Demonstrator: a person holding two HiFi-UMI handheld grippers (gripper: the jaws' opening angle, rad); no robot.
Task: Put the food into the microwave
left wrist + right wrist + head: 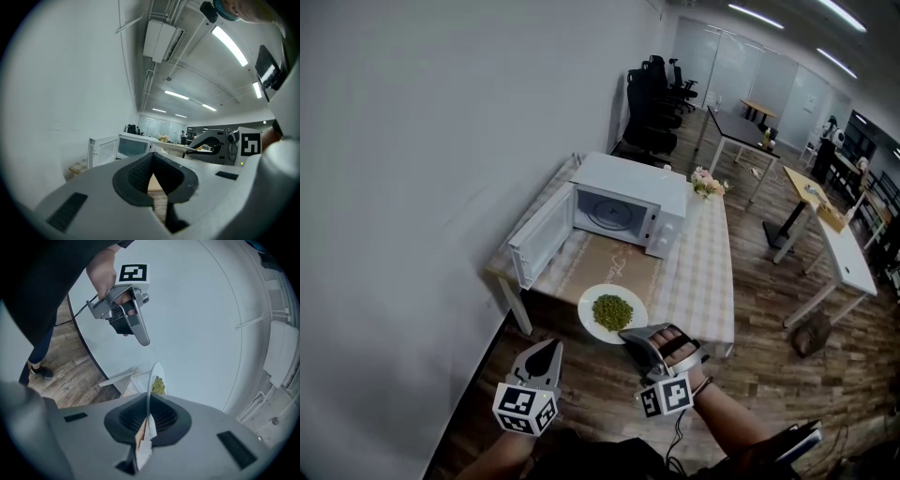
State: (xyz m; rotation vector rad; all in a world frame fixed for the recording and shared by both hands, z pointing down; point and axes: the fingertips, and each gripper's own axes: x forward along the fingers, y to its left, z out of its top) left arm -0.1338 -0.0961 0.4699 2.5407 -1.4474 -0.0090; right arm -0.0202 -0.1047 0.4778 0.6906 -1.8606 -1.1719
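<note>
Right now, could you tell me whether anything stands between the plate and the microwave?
Nothing visible does. The right gripper holds the plate, the microwave has its door open, and only flat cloth lies between.

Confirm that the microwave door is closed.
No, the microwave door hangs wide open to the side, leaving the cavity exposed in the head view.

A table (708,281) under a checked cloth stands on the wood floor (769,366). The microwave (633,202) sits at its far end (door swung open). A tan mat (609,267) lies just in front of the microwave. Flowers (707,184) stand just beside it, away from the door.
</note>
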